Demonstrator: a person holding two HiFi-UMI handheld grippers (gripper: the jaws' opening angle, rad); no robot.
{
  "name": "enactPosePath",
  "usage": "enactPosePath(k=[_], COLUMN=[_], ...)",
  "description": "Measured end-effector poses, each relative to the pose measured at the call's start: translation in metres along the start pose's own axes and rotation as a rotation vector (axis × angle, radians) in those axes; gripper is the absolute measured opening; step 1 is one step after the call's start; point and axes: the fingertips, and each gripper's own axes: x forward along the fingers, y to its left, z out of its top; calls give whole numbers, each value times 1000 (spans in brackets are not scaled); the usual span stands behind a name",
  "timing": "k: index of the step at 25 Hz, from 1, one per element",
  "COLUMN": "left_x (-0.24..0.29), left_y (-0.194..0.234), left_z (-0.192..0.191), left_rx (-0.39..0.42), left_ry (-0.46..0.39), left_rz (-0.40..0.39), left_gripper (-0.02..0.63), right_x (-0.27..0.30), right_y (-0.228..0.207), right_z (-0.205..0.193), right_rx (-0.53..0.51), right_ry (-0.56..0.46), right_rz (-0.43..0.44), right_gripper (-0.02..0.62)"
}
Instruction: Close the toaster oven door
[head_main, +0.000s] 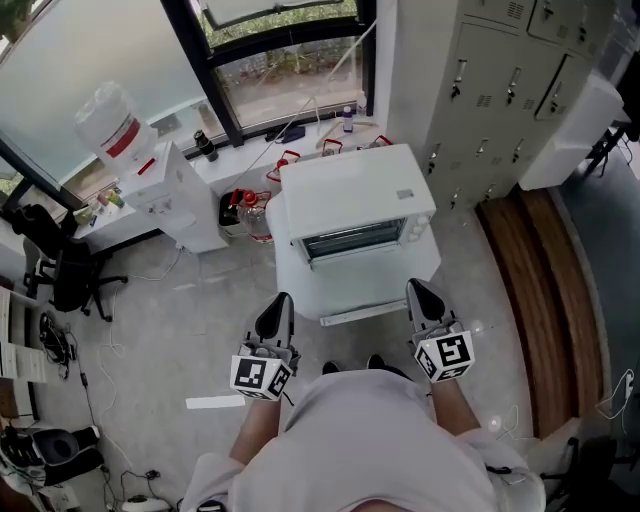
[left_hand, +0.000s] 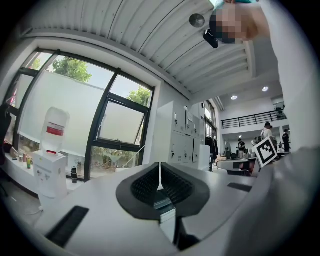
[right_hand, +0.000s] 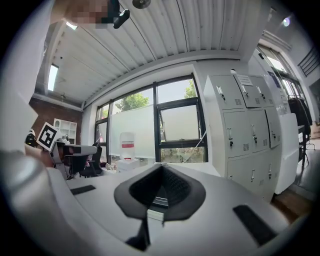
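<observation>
Facing the toaster oven (head_main: 355, 205), I hold both grippers level beside its door (head_main: 360, 283), which lies folded down toward me: my left gripper (head_main: 277, 308) off the door's left corner, my right gripper (head_main: 421, 296) off its right. Both pairs of jaws are pressed together and hold nothing, probably so their blunt tips can push the door up and shut.

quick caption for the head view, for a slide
Open toaster oven door flanked by left gripper and right gripper

Left gripper (left_hand: 160, 172) fingers (left_hand: 176, 185) together, water dispenser (left_hand: 50, 167) left, lockers (left_hand: 182, 137) ahead
</observation>
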Motion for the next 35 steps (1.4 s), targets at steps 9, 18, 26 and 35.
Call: enactPosePath(k=[9,18,26,35], left_x=[17,33,37,39], left_y=[-6,-15,-14,-17], left_z=[-2,1,5,12], left_rx=[-50,-39,-7,6], left_ry=[-34,-24,-6,17], left_rz=[96,119,135,114], left_gripper=[25,25,25,25], right_x=[16,27,33,21], right_y=[-28,-48,-51,-56], right_z=[8,-5,-46,-112], right_rx=[-18,-11,-109,-64], right_ry=[1,37,96,191], right_rz=[59,85,68,-3], right_gripper=[9,9,9,11])
